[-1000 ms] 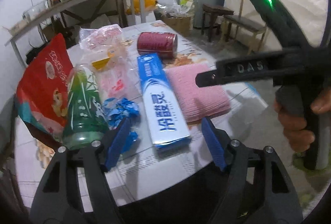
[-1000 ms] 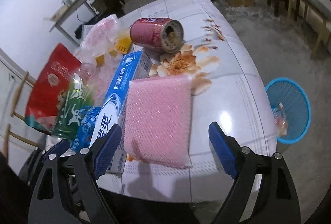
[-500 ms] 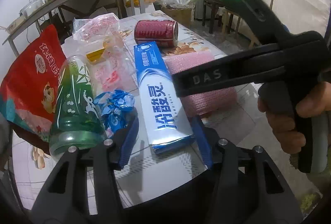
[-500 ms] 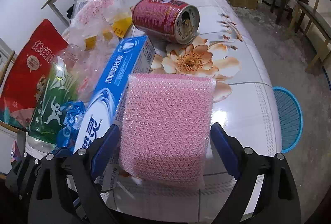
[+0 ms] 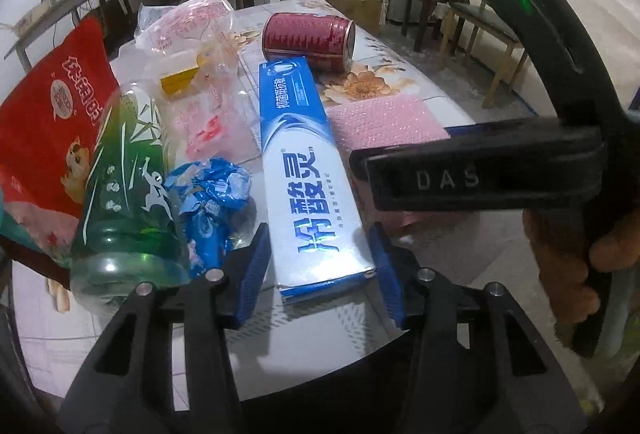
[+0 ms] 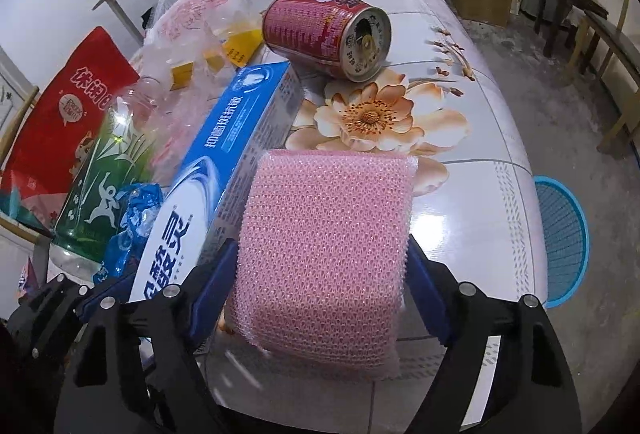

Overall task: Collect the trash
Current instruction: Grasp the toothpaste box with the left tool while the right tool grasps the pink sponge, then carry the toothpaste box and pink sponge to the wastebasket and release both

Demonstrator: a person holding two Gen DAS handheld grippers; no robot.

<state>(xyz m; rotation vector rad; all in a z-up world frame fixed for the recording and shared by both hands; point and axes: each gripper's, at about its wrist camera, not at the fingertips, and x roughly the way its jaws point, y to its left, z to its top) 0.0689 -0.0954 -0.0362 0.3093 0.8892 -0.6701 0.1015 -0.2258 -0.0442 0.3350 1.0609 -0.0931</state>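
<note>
Both grabs are lining up: left gripper [image 5: 320, 274] has been closing around the toothpaste box [image 5: 308, 185], not pinching yet. Right gripper [image 6: 320, 282] has been narrowing, its 2 jaws flanking the pink pad [image 6: 324, 250]. Next: squeeze, lift, head for the blue basket [image 6: 560, 242] off right.

Glossy tabletop [image 6: 480, 193], perhaps tile; bubbly pink wrap [image 6: 324, 234]

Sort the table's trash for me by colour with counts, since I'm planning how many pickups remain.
Red: 2, the red snack pouch and the red drink can
Blue: 2, the long blue toothpaste box and the crumpled blue foil wrapper
Pink: 1, the pink bubble-wrap pad
Green: 1, the green-labelled plastic bottle
Clear: 1, the clear plastic bag
Total: 7
</note>
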